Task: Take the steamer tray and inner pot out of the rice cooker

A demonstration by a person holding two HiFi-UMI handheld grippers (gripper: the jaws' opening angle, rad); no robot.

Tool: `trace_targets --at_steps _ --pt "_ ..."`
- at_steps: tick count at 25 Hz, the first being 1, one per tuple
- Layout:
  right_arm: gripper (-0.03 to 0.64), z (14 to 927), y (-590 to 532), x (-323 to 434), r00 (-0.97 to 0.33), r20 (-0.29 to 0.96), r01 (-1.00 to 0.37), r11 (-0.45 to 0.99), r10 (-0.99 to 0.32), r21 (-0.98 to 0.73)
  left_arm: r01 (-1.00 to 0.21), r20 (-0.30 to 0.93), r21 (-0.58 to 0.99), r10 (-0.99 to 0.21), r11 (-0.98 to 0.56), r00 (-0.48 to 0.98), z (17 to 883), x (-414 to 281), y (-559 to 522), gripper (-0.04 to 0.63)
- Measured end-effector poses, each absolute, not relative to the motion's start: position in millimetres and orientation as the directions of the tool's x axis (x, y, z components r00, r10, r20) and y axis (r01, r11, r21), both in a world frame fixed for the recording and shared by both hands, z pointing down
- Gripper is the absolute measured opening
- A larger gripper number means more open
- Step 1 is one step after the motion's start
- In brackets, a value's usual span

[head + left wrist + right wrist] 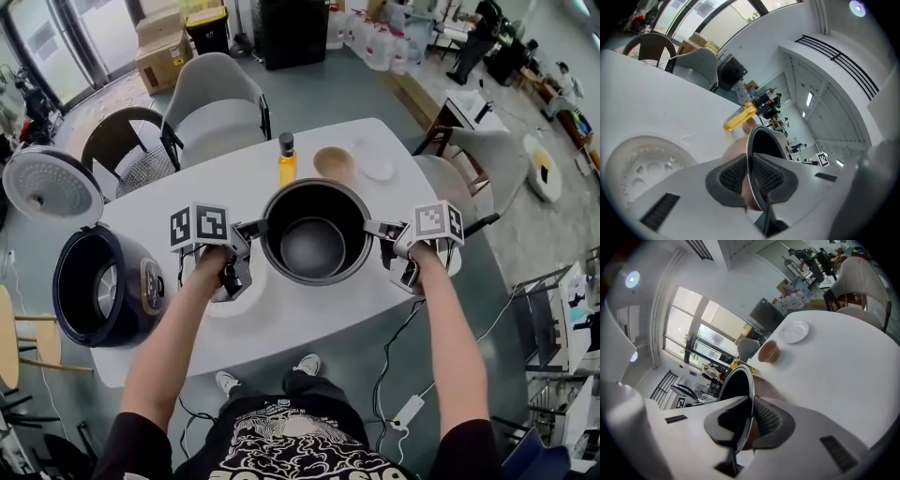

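Inner pot (314,246) is at desk (281,323) centre, rice cooker (98,286) at its 9 o'clock. Fingers of left gripper (253,230) and right gripper (379,229) pinch its thin rim at 9 and 3 o'clock. Judged rigid, smooth, slip-prone: hold it by the rim, level.

White oval table (281,321) carries, along its far edge, an upright yellow bottle w/ black cap (286,161), a tan round bowl (334,163) just right of it, then a small white plate (377,161). Beyond: light grey shell chair (211,103) & dark round-backed chair (127,150). Brown cardboard boxes (164,47) & yellow-lidded black bin (208,28) farther back; white power strip (408,411) on the floor
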State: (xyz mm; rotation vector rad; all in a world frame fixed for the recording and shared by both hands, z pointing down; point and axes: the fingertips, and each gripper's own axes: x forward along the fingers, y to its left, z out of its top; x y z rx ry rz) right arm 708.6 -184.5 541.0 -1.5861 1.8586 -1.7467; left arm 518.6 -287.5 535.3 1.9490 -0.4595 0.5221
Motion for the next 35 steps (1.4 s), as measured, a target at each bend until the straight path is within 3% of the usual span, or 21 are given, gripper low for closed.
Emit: trace_targets --at_steps 9,15,25,35 --pt "0.069 529 -184 715 -0.378 0.601 -0.746 -0.153 -0.704 -0.648 -0.557 0.573 0.680 -0.128 -0.477 0.809 533 507 -293 0.064" --pt "0.067 479 -207 708 -0.369 0.581 -0.823 -0.036 -0.725 -0.568 -0.594 0.559 0.608 -0.247 -0.527 0.792 490 486 -304 0.060" --pt "0.052 380 -283 554 -0.437 0.454 -0.886 0.286 -0.776 -0.364 -0.692 0.459 0.402 -0.522 -0.599 0.718 392 373 -320 0.036" --pt "0.014 314 -291 411 -0.402 0.341 -0.914 0.355 -0.850 -0.195 -0.793 0.348 0.163 -0.718 -0.586 0.602 326 235 -312 0.014"
